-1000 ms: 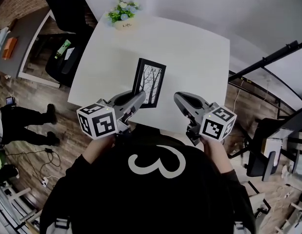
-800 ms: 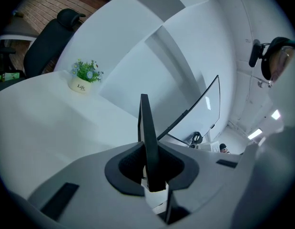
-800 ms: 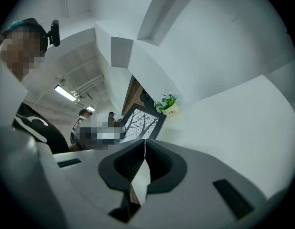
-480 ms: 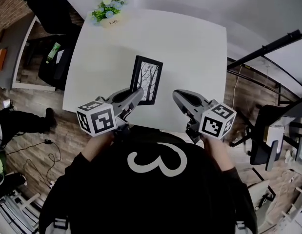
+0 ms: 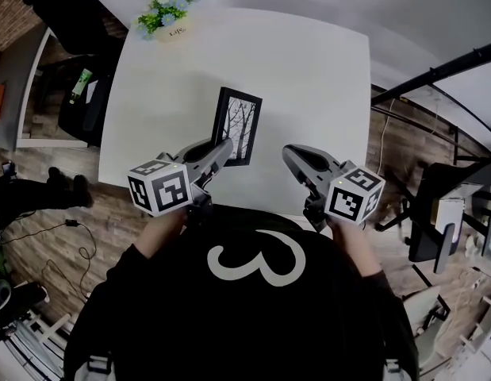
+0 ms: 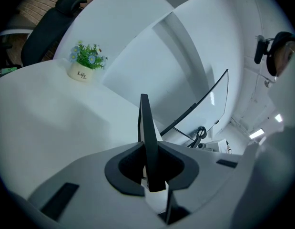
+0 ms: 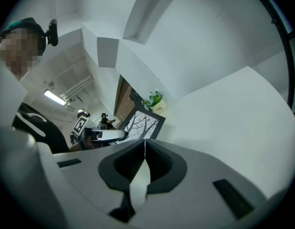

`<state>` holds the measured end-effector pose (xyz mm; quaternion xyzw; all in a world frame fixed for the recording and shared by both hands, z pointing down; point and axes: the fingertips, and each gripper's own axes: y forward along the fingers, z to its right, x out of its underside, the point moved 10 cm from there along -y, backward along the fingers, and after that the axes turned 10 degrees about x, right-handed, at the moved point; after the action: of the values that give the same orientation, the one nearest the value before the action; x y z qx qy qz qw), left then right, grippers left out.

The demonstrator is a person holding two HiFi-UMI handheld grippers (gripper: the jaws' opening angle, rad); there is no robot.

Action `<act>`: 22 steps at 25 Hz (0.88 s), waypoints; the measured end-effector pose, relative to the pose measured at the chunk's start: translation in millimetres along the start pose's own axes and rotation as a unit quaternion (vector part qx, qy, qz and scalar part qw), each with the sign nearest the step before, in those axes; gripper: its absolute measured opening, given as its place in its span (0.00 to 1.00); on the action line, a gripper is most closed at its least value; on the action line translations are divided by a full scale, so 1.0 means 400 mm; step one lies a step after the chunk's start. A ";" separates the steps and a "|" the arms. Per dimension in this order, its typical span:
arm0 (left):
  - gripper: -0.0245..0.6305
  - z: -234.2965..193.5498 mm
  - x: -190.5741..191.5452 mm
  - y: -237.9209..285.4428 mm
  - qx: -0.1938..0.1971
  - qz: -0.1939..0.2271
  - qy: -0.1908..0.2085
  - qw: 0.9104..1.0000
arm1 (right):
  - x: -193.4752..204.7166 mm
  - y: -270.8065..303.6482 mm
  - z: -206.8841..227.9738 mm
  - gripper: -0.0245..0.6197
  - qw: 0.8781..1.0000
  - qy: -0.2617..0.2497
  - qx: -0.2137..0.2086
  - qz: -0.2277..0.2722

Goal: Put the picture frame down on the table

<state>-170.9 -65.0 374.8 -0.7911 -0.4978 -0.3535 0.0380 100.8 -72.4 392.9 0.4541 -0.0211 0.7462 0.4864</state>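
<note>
A black picture frame (image 5: 236, 125) with a bare-tree print stands upright over the near part of the white table (image 5: 308, 70). My left gripper (image 5: 221, 147) is shut on the frame's near left edge. In the left gripper view the frame (image 6: 145, 123) shows edge-on between the jaws, which hide its lower edge, so contact with the table cannot be told. My right gripper (image 5: 290, 155) hovers to the right of the frame, apart from it, shut with nothing in it. The right gripper view shows its closed tips (image 7: 145, 142) and the frame's front (image 7: 145, 124).
A small white pot of flowers (image 5: 167, 18) stands at the table's far left corner. A black office chair (image 5: 78, 105) is left of the table, and black metal bars (image 5: 435, 66) run on the right. The table's near edge is close to my body.
Both grippers and the held frame have sunk a little towards the table. The left grip on the frame is unchanged, and the right gripper stays shut and empty.
</note>
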 end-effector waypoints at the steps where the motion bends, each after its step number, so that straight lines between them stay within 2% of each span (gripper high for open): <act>1: 0.13 -0.005 0.000 0.003 0.000 -0.001 -0.002 1.000 | 0.003 0.003 0.003 0.08 1.000 0.001 -0.001 -0.001; 10: 0.13 -0.052 0.020 0.023 0.001 -0.005 -0.036 0.999 | 0.023 0.009 0.009 0.08 1.000 0.003 0.004 -0.011; 22: 0.13 -0.110 0.031 0.047 -0.005 -0.018 -0.054 0.998 | 0.031 0.013 0.010 0.08 1.000 0.005 0.018 -0.021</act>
<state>-175.4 -83.2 420.5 -0.8003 -0.5114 -0.3132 0.0012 98.3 -68.1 406.2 0.4592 0.0049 0.7383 0.4939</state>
